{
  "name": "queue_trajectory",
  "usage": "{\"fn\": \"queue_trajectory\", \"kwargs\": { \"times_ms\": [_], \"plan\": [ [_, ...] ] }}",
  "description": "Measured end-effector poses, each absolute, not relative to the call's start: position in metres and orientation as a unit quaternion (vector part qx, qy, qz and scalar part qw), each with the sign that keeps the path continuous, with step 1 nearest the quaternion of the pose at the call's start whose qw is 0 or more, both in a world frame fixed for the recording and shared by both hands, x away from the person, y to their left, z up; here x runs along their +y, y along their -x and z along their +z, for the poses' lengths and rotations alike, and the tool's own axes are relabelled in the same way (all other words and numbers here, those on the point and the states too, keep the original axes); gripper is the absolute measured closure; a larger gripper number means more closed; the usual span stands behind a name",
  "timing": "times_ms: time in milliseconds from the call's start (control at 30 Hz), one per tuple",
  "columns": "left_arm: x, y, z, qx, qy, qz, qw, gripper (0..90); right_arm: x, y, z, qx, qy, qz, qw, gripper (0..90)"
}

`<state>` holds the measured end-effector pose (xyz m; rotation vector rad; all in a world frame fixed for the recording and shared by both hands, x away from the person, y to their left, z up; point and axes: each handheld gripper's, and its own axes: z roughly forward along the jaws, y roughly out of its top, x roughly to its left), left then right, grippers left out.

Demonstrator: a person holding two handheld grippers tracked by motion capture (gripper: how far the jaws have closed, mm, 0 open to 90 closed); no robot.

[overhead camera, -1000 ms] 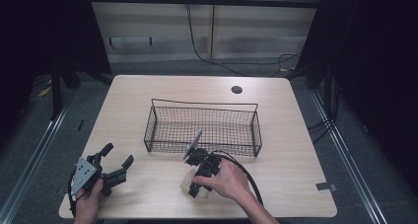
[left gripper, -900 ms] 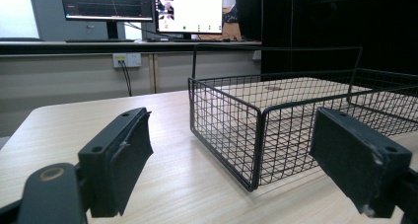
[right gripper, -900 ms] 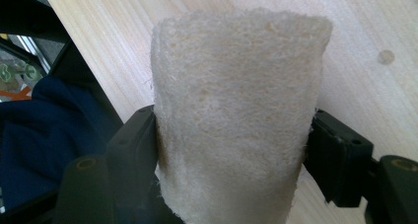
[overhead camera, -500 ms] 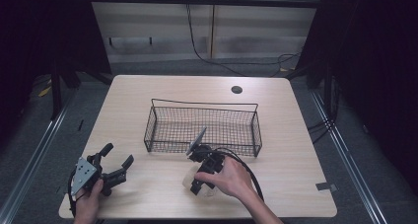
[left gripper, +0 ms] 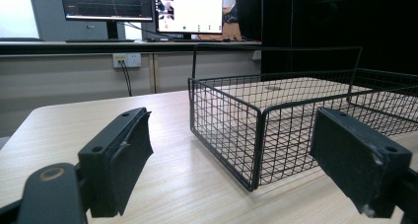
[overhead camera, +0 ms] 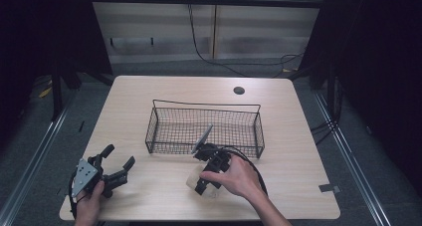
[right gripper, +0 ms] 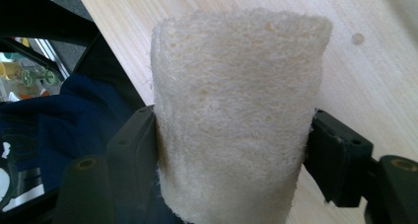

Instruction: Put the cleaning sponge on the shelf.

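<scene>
A cream loofah sponge (right gripper: 236, 110), rough and roughly cylindrical, stands between the jaws of my right gripper (right gripper: 231, 150), which is shut on it. From above, the right gripper (overhead camera: 203, 183) points back toward the person, and the sponge (overhead camera: 193, 181) is low over the table's front middle, just in front of the basket. The black wire basket (overhead camera: 206, 105) stands at the table's centre and looks empty. My left gripper (overhead camera: 119, 155) rests at the front left, open with nothing between its jaws. Its own view looks past the open left gripper (left gripper: 241, 155) at the basket's near corner (left gripper: 256, 150).
The light wooden table (overhead camera: 149, 91) has a dark cable hole (overhead camera: 239, 90) at the back right and a grey tape patch (overhead camera: 328, 188) near its front right. A black cable (overhead camera: 251, 161) loops from the right gripper. Monitors (left gripper: 187, 12) stand beyond the table.
The right gripper with the sponge has edged slightly to the right. The left gripper has stayed in place.
</scene>
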<state>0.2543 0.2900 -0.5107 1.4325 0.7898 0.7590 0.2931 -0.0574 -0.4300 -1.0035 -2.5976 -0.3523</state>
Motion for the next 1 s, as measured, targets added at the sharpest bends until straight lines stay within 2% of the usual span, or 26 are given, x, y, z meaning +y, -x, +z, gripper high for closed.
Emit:
{"fn": "queue_trajectory", "kwargs": {
  "times_ms": [667, 1000],
  "plan": [
    [0.29, -0.254, -0.511, 0.344, -0.623, 0.33, 0.62, 15.5, -0.082, -0.302, -0.389, -0.898, 0.395, -0.13, 0.145, 28.2],
    [0.29, -0.254, -0.511, 0.344, -0.623, 0.329, 0.62, 15.5, -0.089, -0.308, -0.371, -0.891, 0.409, -0.128, 0.151, 28.2]
  ]
}}
